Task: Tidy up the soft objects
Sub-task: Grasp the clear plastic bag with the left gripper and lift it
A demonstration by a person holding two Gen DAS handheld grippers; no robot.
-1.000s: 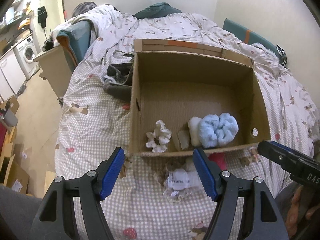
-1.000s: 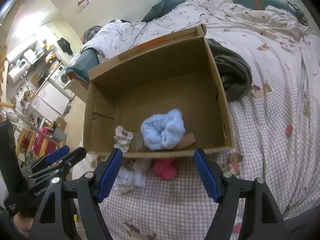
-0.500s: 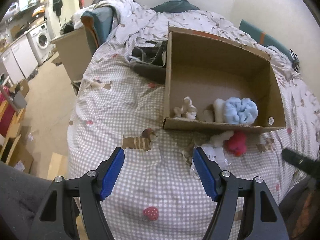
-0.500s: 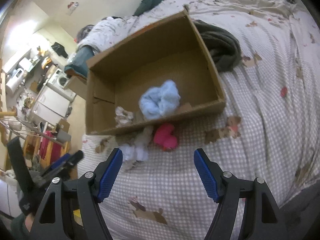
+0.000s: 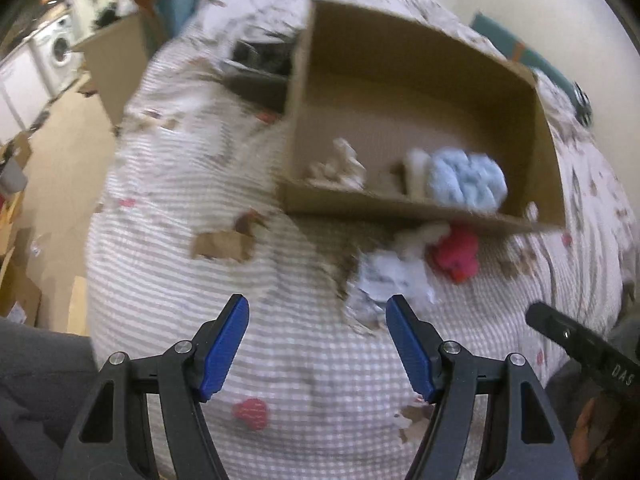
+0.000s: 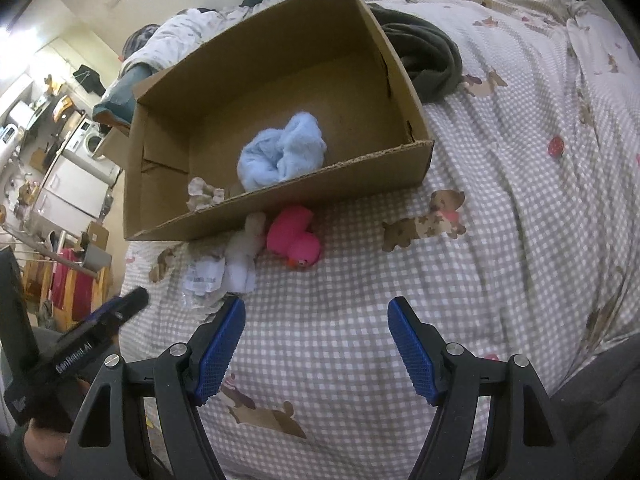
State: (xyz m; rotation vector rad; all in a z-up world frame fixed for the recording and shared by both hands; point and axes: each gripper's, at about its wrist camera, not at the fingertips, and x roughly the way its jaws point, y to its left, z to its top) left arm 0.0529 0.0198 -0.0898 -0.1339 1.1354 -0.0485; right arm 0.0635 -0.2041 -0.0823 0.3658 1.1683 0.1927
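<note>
Matt cardboard box [image 6: 280, 208], fluffy blue cloth [image 6: 284, 152], checked cotton bedspread [image 6: 500, 208].

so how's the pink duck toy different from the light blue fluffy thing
The pink duck toy lies outside the cardboard box, on the checked bedspread against the near wall; the light blue fluffy cloth is inside the box. The duck is smaller, smooth and shaped, with an orange beak; the cloth is a larger crumpled bundle. Neither is held.
</note>
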